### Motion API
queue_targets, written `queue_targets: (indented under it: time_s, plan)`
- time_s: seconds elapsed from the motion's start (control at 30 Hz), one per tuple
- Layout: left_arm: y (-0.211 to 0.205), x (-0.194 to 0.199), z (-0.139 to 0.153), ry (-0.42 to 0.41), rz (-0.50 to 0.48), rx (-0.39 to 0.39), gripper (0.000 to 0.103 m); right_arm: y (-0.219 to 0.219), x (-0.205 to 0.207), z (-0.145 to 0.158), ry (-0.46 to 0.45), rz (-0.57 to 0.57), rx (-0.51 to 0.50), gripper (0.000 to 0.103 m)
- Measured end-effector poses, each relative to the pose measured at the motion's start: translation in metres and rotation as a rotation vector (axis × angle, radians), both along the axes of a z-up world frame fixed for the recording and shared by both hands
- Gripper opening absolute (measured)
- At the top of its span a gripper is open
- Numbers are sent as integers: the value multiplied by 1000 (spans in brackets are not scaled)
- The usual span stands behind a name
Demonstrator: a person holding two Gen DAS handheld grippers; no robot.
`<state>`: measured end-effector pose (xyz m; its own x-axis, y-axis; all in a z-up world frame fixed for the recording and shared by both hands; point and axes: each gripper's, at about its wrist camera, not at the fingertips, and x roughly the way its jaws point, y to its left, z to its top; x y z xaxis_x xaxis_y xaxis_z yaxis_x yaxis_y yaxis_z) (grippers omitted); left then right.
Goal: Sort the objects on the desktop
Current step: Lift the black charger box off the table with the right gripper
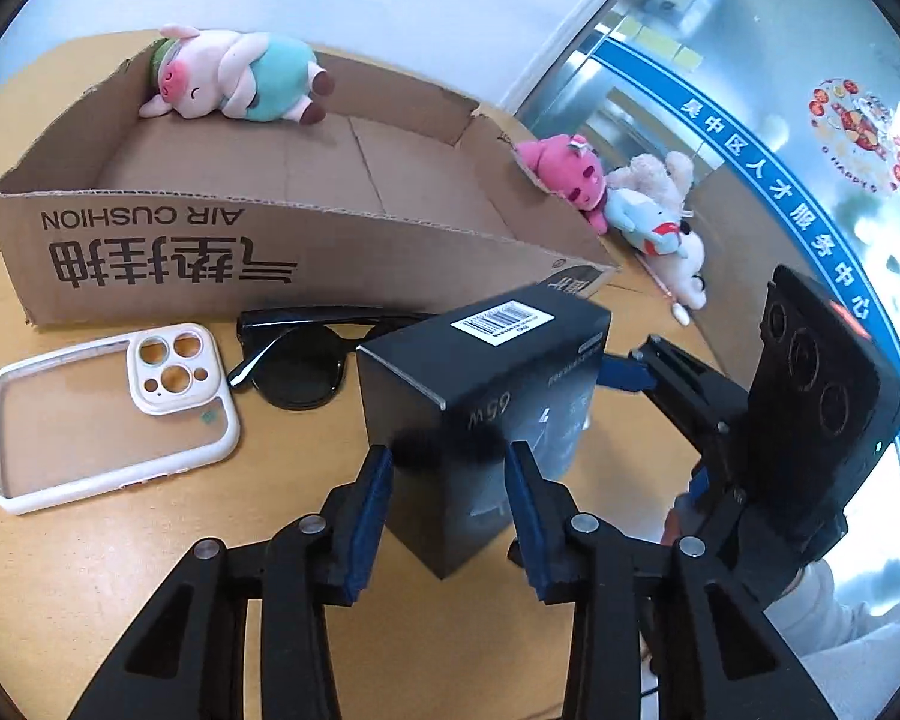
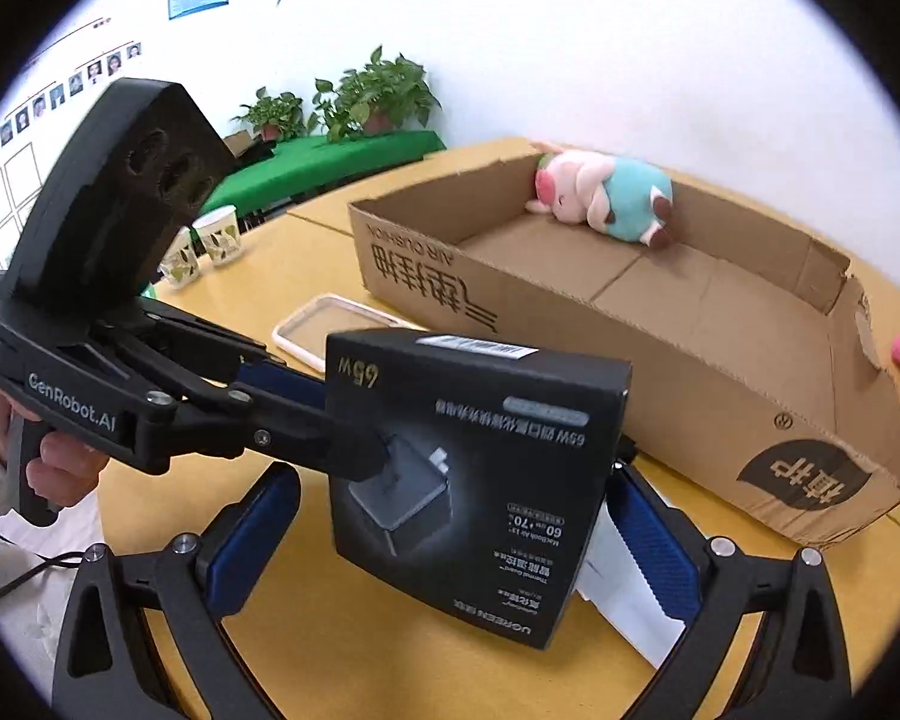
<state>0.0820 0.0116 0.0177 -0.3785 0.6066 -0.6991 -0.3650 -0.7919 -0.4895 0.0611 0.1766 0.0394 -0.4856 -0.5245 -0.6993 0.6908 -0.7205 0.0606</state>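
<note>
1. My left gripper (image 1: 450,480) grasps the black charger box (image 1: 480,396): one blue pad (image 1: 371,510) sits on each side of the box's lower part, and in the right wrist view its fingers reach in from the left and clamp the box.
2. The box appears lifted off the table (image 1: 90,570); its barcode label faces up and the "65W" print reads upside down.
3. My right gripper (image 2: 450,534) is spread wide, its blue pads (image 2: 654,534) standing clear of the box on both sides, touching nothing I can see.
4. Behind the box, a long shallow cardboard tray (image 1: 210,264) marked "AIR CUSHION" lies on the table, with a plush pig (image 1: 234,75) in teal clothes lying in its far corner.
5. In front of the tray's near wall lie black sunglasses (image 1: 306,360), just beside the box, and a white-rimmed clear phone case (image 1: 108,414) farther to the left.
6. Past the tray's right end, a pink plush (image 1: 564,171) and two pale plush toys (image 1: 660,216) are piled together.
7. In the right wrist view, two paper cups (image 2: 210,243) stand towards the table's far left edge, and potted plants (image 2: 378,93) sit on a green-covered surface by the wall.
8. A white sheet of paper (image 2: 624,594) lies on the table under my right gripper's right finger.
</note>
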Motion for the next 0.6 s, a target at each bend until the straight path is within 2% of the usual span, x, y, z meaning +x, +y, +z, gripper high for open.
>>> queue_targets:
  time_s: [0.2, 0.47, 0.6]
  plan:
    - [-3, 0, -13, -37, 38, -3, 36, 3, 9, -24, -123, 7, -3, 102]
    - [-5, -4, -28, -75, 1, 35, 39, 2, 17, -48, -117, 9, 60, 102]
    - [-4, -1, -29, -67, -11, 30, 42, 1, 18, -48, -109, 8, 52, 97]
